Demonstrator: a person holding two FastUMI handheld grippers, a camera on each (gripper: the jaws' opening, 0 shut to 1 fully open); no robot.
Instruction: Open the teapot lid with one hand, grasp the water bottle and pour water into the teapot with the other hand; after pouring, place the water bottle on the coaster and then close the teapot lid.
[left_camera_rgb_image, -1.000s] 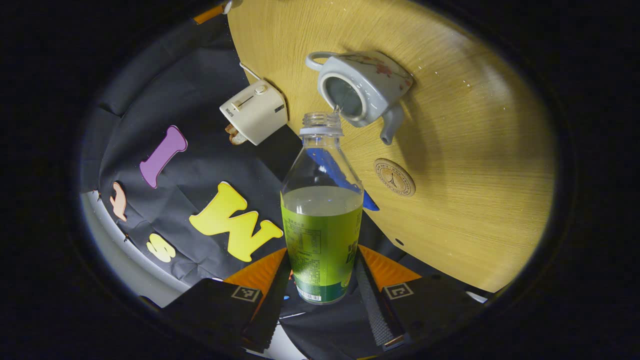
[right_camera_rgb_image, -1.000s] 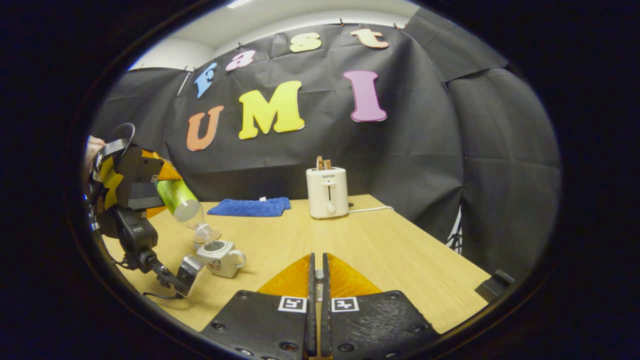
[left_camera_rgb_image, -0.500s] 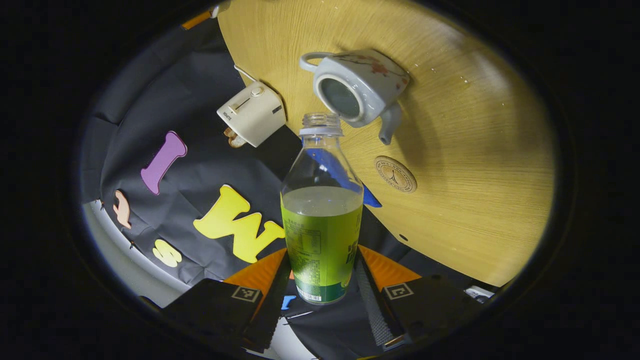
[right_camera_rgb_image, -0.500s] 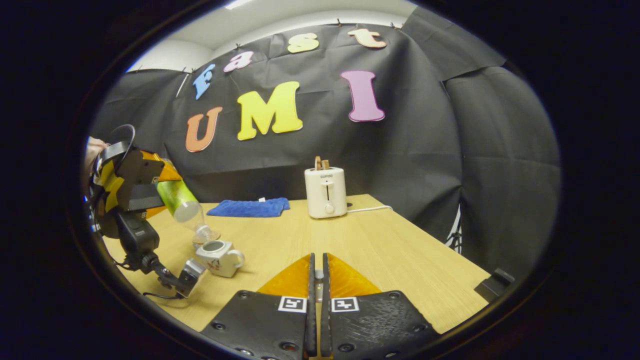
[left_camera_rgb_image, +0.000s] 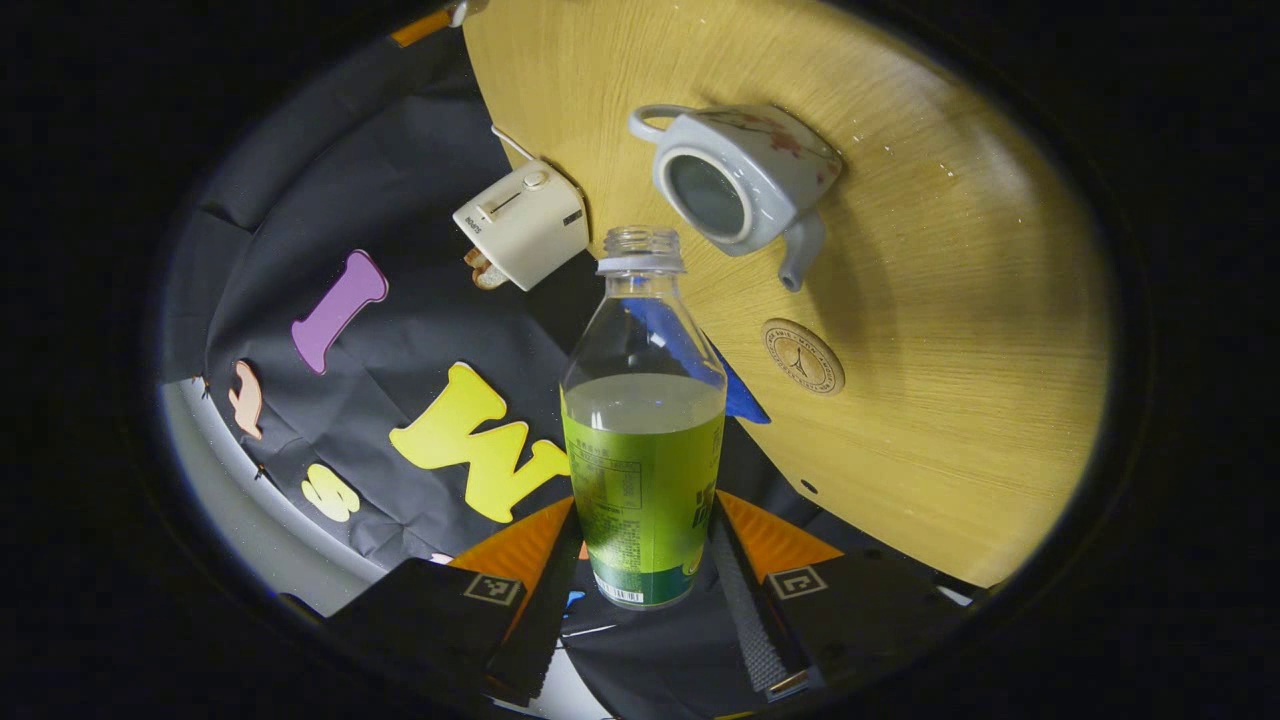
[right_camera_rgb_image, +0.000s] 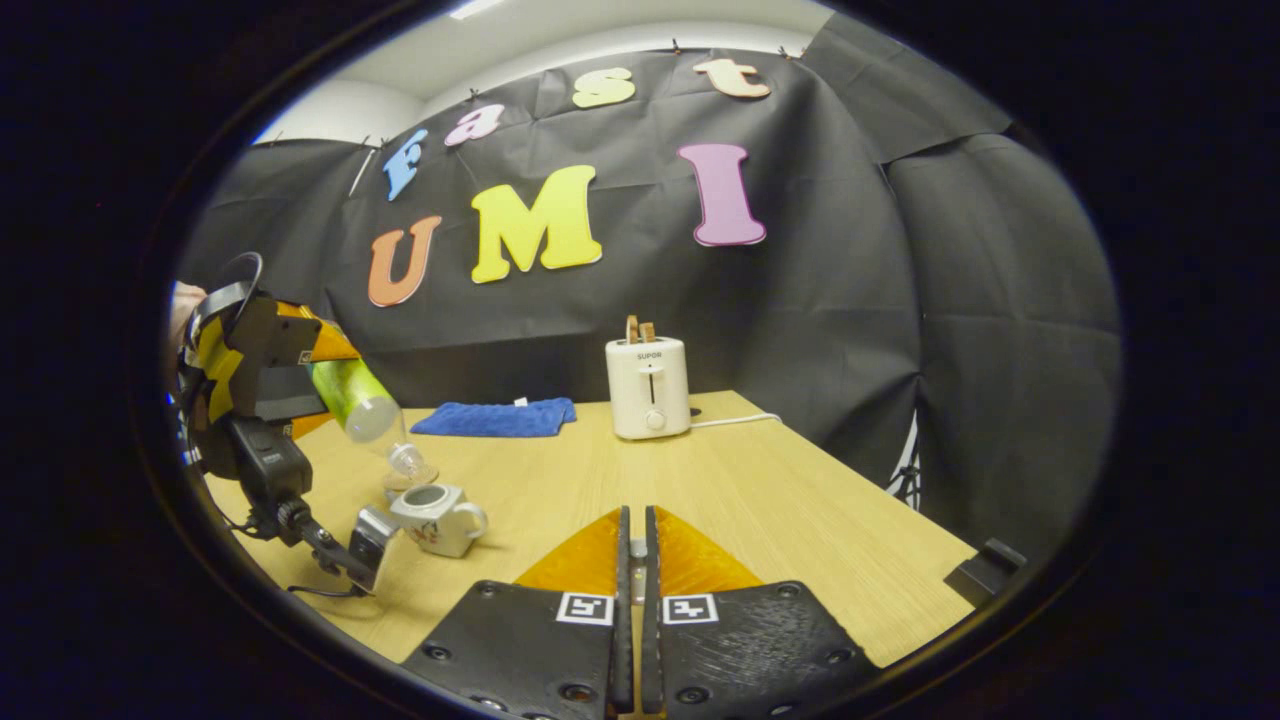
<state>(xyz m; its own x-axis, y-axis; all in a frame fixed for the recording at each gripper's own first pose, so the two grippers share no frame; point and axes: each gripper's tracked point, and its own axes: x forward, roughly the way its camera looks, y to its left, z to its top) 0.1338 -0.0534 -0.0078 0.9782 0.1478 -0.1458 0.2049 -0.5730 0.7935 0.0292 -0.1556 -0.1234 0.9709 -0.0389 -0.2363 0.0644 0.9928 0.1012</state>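
At the bottom centre of the left gripper view, the left gripper (left_camera_rgb_image: 645, 590) clamps the lower body of a green-labelled water bottle (left_camera_rgb_image: 643, 440), capless, tilted, its mouth near the open teapot (left_camera_rgb_image: 740, 180) at upper centre; a round coaster (left_camera_rgb_image: 802, 356) lies on the wooden table (left_camera_rgb_image: 950, 330) just below the spout; a toaster (left_camera_rgb_image: 520, 222) sits upper left. In the right gripper view, bottom centre, the right gripper (right_camera_rgb_image: 632, 600) is clenched; whether it grips anything I cannot tell; a blue cloth (right_camera_rgb_image: 495, 418) lies far back.

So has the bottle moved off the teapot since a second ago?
Yes. In the right gripper view the water bottle mouth has lifted slightly and drawn back from the teapot opening, toward the left gripper, judged against the table.
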